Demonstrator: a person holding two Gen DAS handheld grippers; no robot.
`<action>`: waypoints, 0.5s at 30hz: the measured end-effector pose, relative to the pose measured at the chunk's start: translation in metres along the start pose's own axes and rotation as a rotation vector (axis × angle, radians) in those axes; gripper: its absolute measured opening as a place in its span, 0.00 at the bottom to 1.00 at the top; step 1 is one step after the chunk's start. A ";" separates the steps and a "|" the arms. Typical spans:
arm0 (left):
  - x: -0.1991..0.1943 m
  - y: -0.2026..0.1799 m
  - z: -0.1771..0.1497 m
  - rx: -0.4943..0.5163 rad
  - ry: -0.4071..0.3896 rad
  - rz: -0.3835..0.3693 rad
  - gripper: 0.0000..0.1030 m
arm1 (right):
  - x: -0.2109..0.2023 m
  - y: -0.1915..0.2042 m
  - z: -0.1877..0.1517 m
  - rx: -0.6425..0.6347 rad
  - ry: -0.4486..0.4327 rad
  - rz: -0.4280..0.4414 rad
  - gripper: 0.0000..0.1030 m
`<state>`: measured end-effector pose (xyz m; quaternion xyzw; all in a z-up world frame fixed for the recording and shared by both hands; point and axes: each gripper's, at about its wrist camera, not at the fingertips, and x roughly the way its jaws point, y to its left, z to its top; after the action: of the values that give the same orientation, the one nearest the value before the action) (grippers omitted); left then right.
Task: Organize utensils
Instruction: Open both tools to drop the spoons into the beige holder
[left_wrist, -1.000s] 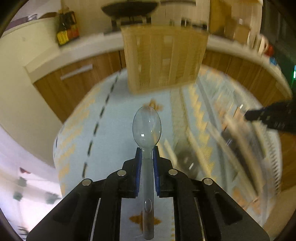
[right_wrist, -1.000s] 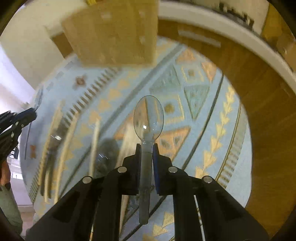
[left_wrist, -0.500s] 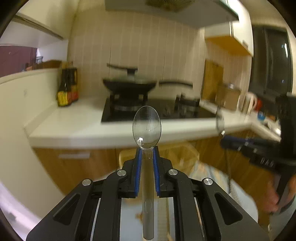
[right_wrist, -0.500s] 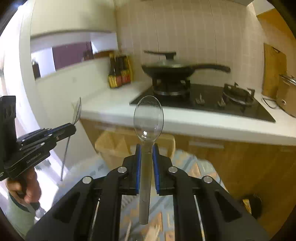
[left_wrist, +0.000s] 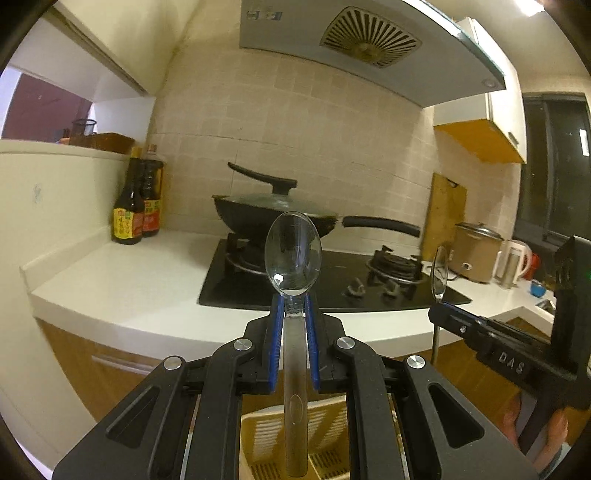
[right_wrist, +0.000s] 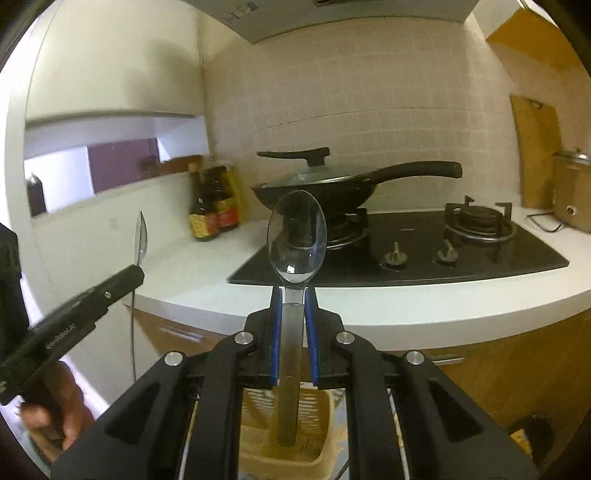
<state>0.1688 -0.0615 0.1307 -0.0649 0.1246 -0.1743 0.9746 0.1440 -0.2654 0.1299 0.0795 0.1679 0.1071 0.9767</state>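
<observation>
Clear plastic spoons are clamped in both grippers, each held upright with its bowl pointing up and its handle running down between the blue-padded jaws. In the left wrist view, the left gripper (left_wrist: 294, 314) is closed narrowly on one clear spoon (left_wrist: 293, 254), the bowl standing in front of a lidded black wok (left_wrist: 275, 216) on a black gas hob (left_wrist: 332, 284). Below that gripper, between its arms, a tan slatted utensil basket (left_wrist: 328, 439) shows, with the spoon's handle end hanging over it. At the right of this view the right gripper (left_wrist: 441, 314) appears from the side, pinching a second clear spoon (left_wrist: 439, 273) whose thin handle runs down past its jaws; a hand shows at the lower right edge.

In the right wrist view, the right gripper (right_wrist: 293, 314) grips its spoon (right_wrist: 296, 238) the same way, jaws narrow against the handle, and the tan basket (right_wrist: 321, 439) lies directly beneath, near the camera. The left gripper (right_wrist: 135, 275) enters from the left, its spoon (right_wrist: 140, 236) seen edge-on, with a hand (right_wrist: 59, 410) below it.

Two dark sauce bottles (left_wrist: 135, 210) stand on the white countertop (left_wrist: 122, 280) left of the hob. On the far right a wooden cutting board (left_wrist: 445, 214) leans against the tiled wall beside a rice cooker (left_wrist: 476, 251) and a white kettle (left_wrist: 515, 264). A range hood (left_wrist: 369, 48) hangs above.
</observation>
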 end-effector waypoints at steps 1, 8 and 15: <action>0.003 0.001 -0.003 -0.003 -0.004 0.012 0.10 | 0.006 0.001 -0.003 -0.012 0.005 -0.007 0.09; 0.008 0.008 -0.024 -0.018 0.013 0.020 0.13 | 0.012 0.004 -0.019 -0.064 0.012 -0.032 0.10; -0.012 0.019 -0.038 -0.047 0.072 -0.014 0.35 | -0.021 0.006 -0.033 -0.049 0.024 -0.024 0.45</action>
<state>0.1544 -0.0425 0.0933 -0.0825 0.1634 -0.1803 0.9664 0.1118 -0.2611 0.1071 0.0520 0.1780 0.1005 0.9775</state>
